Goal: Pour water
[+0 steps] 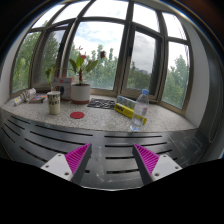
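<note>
A clear plastic water bottle (140, 106) with a pale cap stands on the grey windowsill ledge (100, 117), beyond my fingers and to the right. A yellow object (126, 108) lies just left of the bottle. A pale cup (54, 102) stands further left, and a white pot with a green plant (81, 90) stands behind it. My gripper (112, 160) is open and empty, well short of the ledge. Its magenta pads (78, 156) are spread wide with nothing between them.
A small red round thing (77, 115) and a black-and-white patterned mat (101, 102) lie on the ledge. A grey slatted surface (110, 140) lies below the ledge under my fingers. Curved bay windows (100, 45) rise behind, with trees outside.
</note>
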`<state>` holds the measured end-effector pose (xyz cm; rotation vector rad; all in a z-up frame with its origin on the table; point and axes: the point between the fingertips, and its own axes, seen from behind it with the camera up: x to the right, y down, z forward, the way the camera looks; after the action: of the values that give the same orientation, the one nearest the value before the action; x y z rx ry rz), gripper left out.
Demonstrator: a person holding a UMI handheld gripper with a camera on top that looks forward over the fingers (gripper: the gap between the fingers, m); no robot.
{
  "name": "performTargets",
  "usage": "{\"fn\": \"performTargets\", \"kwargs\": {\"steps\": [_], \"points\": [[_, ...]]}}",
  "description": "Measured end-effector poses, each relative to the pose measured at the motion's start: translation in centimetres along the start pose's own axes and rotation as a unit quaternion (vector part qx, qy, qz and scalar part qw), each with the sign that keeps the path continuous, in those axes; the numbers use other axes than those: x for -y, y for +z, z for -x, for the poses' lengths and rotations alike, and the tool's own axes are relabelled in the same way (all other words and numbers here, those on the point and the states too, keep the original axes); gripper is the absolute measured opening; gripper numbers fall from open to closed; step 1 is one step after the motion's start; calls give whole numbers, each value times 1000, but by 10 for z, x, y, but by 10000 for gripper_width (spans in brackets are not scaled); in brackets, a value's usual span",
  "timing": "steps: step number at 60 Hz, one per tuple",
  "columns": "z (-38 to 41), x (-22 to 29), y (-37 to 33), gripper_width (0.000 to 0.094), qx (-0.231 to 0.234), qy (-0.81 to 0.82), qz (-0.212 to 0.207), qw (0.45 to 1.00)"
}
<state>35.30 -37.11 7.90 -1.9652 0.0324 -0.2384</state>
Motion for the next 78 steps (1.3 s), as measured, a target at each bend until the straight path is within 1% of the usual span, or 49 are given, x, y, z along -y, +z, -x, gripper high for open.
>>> {"fn": "performTargets", "kwargs": {"steps": [5, 12, 21, 25, 30, 33, 35, 37, 40, 46, 48, 49, 52, 60, 67, 73, 78], "points": [[-51, 10, 50, 849, -18, 10, -9, 1000], [-102, 36, 117, 855, -24, 24, -33, 999], [-133, 67, 200, 851, -12, 41, -57, 997], [-139, 78, 226, 843, -9, 43, -68, 997], [-142, 88, 258, 807, -3, 43, -82, 996], [-138, 91, 263, 748, -2, 40, -87, 995], [-139, 90, 269, 678, -2, 39, -87, 995], [-140, 88, 275, 584, -3, 40, -88, 995], [-139, 94, 276, 571, -1, 46, -98, 994], [-141, 92, 277, 428, -1, 46, -99, 994], [-142, 92, 277, 397, -3, 50, -100, 994], [-142, 92, 276, 363, -5, 51, -100, 994], [-144, 91, 275, 320, -17, 45, -104, 993], [-142, 93, 273, 319, -36, 34, -99, 994], [-142, 110, 264, 320, -69, 23, -102, 992], [-145, 148, 246, 320, -117, -17, -119, 986], [-144, 192, 231, 319, -165, -67, -137, 974]]}}
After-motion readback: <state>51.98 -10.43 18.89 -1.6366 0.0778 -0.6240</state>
